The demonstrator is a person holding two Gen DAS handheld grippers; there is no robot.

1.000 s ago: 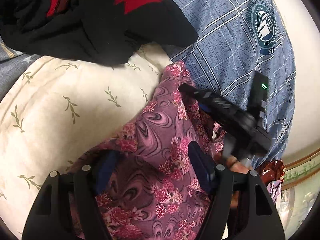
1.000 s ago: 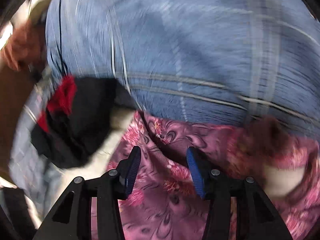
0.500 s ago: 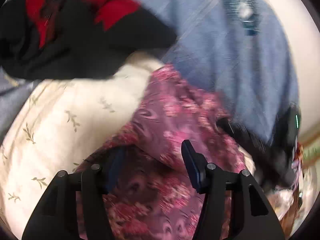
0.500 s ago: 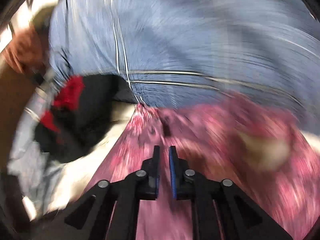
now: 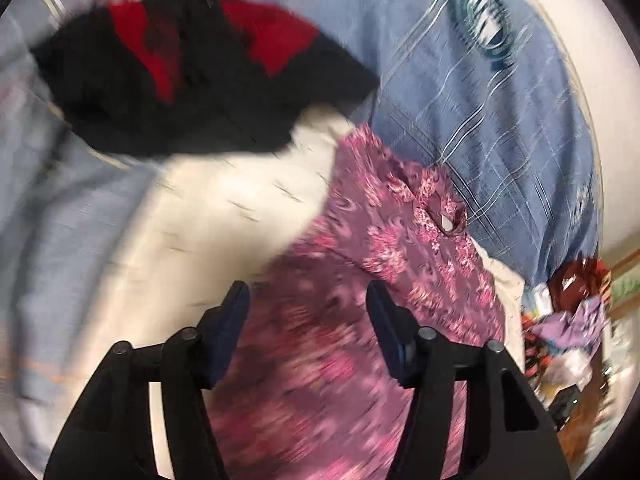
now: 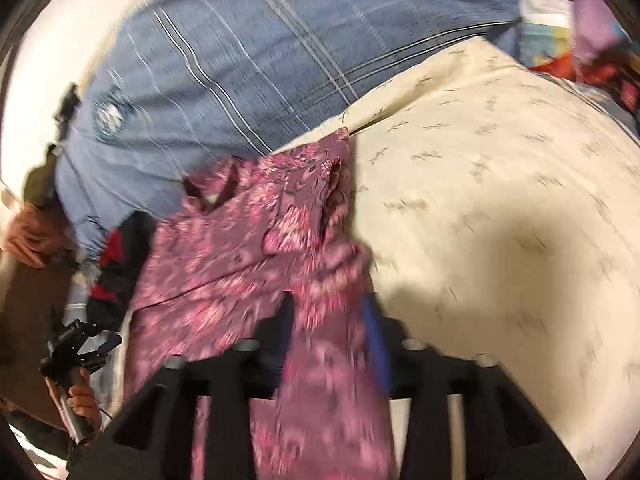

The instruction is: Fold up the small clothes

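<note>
While both claws' jaws are opening, your right claw [image 6: 328, 320] has the purple floral satin garment [image 6: 240, 248] draped between them; your left claw [image 5: 308, 332] hangs empty above it. Next, flatten it on the cream leaf-print pillow [image 6: 500, 200].

blue plaid bedspread [image 5: 500, 128], cream wall [image 5: 592, 92]

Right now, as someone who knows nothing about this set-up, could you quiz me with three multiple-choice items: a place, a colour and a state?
1. The floral garment lies mostly on: A a cream leaf-print cloth; B bare floor; C a chair.
2. The other garment beyond it is: A yellow; B black and red; C green.
3. The floral garment is: A neatly folded; B on a hanger; C loosely spread and rumpled.

A: cream cloth shows beside and under it. B: red patches on black. C: wrinkles, with no tidy fold.
</note>
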